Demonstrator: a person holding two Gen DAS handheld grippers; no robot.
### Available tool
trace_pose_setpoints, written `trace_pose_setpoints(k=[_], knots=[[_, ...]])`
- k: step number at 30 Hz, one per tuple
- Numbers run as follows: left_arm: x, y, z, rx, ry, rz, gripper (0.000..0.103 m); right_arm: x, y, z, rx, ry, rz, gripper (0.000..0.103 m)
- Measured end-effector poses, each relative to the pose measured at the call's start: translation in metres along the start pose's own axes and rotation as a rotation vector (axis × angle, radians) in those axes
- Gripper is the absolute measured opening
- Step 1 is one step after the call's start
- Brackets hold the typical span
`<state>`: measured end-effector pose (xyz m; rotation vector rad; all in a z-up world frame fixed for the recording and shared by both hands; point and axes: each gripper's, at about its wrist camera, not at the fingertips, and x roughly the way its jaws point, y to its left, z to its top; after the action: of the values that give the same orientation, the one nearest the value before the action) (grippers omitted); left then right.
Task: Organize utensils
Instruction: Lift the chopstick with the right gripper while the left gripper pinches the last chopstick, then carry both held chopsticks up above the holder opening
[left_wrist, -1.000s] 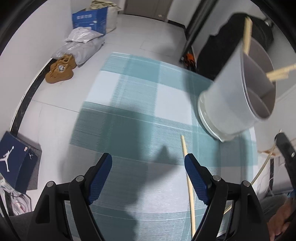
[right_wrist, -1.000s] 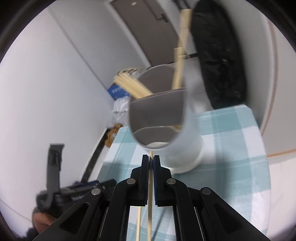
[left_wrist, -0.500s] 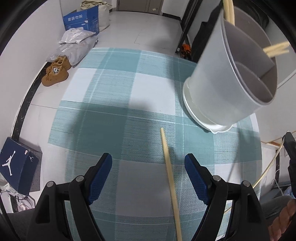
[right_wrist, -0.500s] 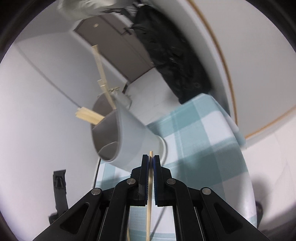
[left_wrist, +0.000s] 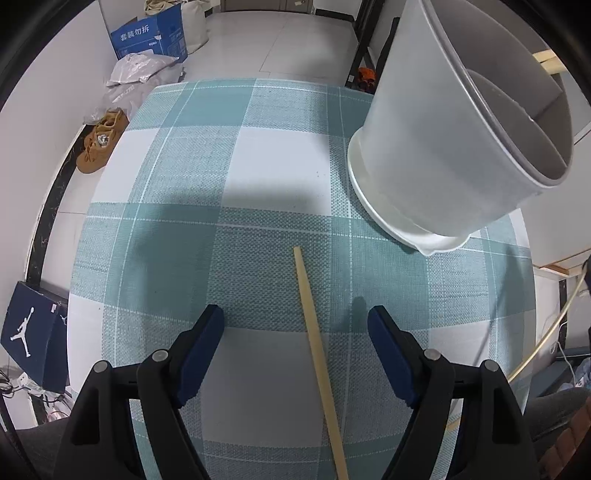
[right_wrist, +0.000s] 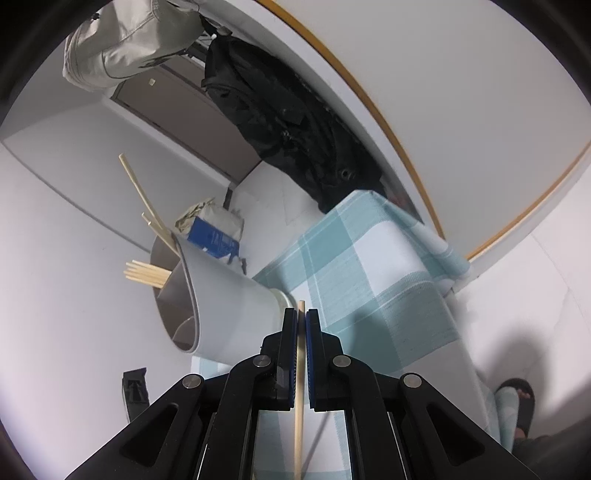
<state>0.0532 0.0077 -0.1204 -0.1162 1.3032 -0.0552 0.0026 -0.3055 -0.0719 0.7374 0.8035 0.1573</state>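
Over a teal checked tablecloth, left gripper with jaws closing, pads not yet touching the chopstick lying between them; right gripper clenched on a second chopstick; beyond, grey utensil holder holding more chopsticks

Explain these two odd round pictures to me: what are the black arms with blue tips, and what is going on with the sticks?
There is no robot here: a person holds a hand tool with two fingers in each hand, and a wide-angle camera on each tool looks along its fingers. One picture comes from the left gripper. Its blue-padded fingers are apart, closing a little, above a wooden chopstick that lies on the checked tablecloth; they are not pressing it. The other comes from the right gripper, which is shut on a second chopstick. The grey utensil holder, with dividers inside, already has several chopsticks in it.
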Motion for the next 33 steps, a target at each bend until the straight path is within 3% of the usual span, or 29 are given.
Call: trace_pose_setpoints(k=[4, 7, 12, 15, 23, 33], knots=[[0.000, -0.005, 0.000, 0.016, -0.004, 0.039, 0.063, -0.005, -0.004, 0.004, 0.021, -0.036, 0.005, 0.004], [0.001, -0.007, 0.000, 0.035, -0.009, 0.093, 0.045, -0.004, -0.006, 0.005, 0.031, -0.035, 0.005, 0.004], [-0.001, -0.009, -0.002, 0.043, -0.015, 0.081, 0.017, -0.002, -0.004, 0.005, 0.024, -0.025, 0.009, 0.004], [-0.002, -0.011, -0.002, 0.054, -0.017, 0.072, 0.005, -0.002, -0.001, 0.003, 0.010, -0.024, 0.009, 0.004], [-0.004, -0.010, 0.002, 0.026, -0.002, 0.004, 0.004, -0.003, 0.008, -0.001, -0.038, -0.030, 0.000, 0.004], [-0.026, -0.006, 0.004, -0.002, -0.104, -0.101, 0.002, -0.010, 0.021, -0.006, -0.098, -0.055, -0.012, 0.004]])
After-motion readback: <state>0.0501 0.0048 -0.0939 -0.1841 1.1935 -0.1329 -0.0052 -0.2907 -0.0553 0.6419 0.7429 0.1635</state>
